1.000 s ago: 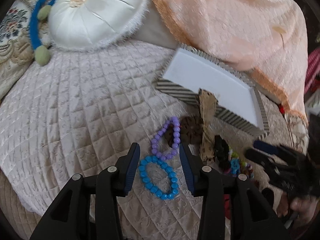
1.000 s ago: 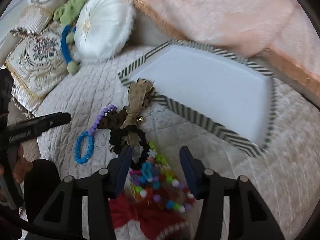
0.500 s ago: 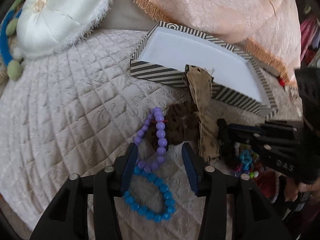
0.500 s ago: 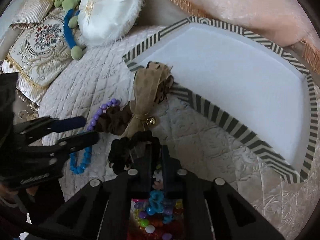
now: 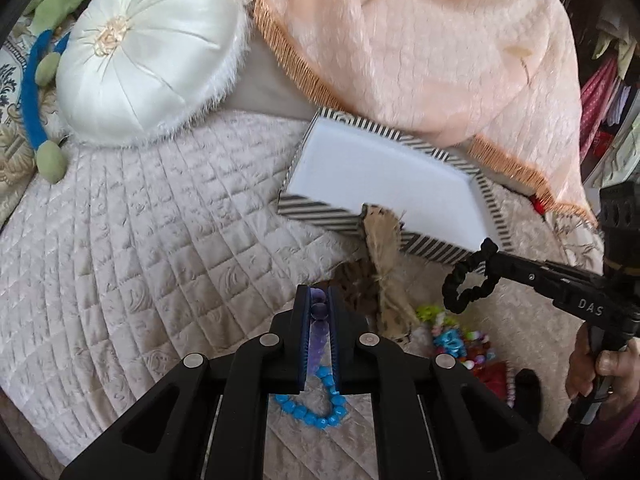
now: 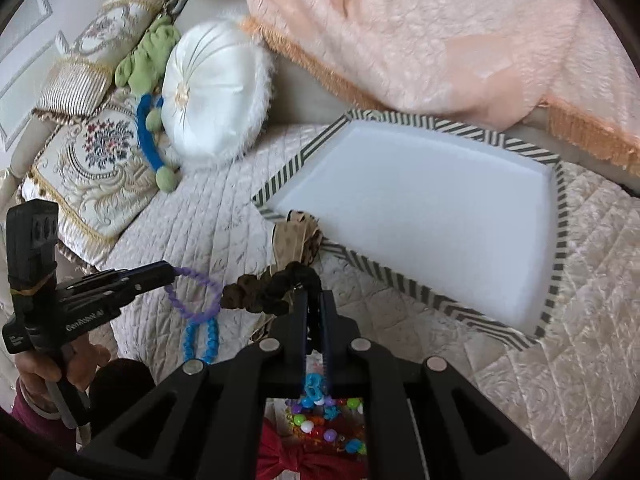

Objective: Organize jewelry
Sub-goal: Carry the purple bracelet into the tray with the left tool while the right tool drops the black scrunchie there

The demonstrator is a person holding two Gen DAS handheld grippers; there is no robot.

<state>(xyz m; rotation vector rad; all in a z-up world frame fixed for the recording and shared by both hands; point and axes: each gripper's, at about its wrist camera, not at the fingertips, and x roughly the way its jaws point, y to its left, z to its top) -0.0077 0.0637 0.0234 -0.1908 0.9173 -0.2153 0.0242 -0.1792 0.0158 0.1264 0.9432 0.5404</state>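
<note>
My left gripper (image 5: pixel 319 292) is shut on a purple bead bracelet (image 5: pixel 319 309), held just above the quilt. A blue bead bracelet (image 5: pixel 316 405) lies under it. In the right wrist view the left gripper (image 6: pixel 172 274) holds the purple bracelet (image 6: pixel 200 292) as a hanging loop over the blue bracelet (image 6: pixel 200 340). My right gripper (image 6: pixel 314 298) is shut on a black scrunchie (image 6: pixel 290 280). Seen from the left, the right gripper (image 5: pixel 490 254) dangles the scrunchie (image 5: pixel 464 284) before a striped tray (image 5: pixel 320 212) with a bare white floor.
A tan bow (image 5: pixel 382 240) leans on the tray's near wall (image 6: pixel 384 272), a brown scrunchie (image 6: pixel 238 296) beside it. Mixed colourful beads (image 6: pixel 320 416) and a red bow (image 6: pixel 296 460) lie below my right gripper. A round white cushion (image 5: pixel 148 52) and peach blanket (image 5: pixel 420 40) sit behind.
Both grippers closed: the left on the purple bracelet, the right on the black scrunchie. Both then rose a little, lifting their items off the quilt.
</note>
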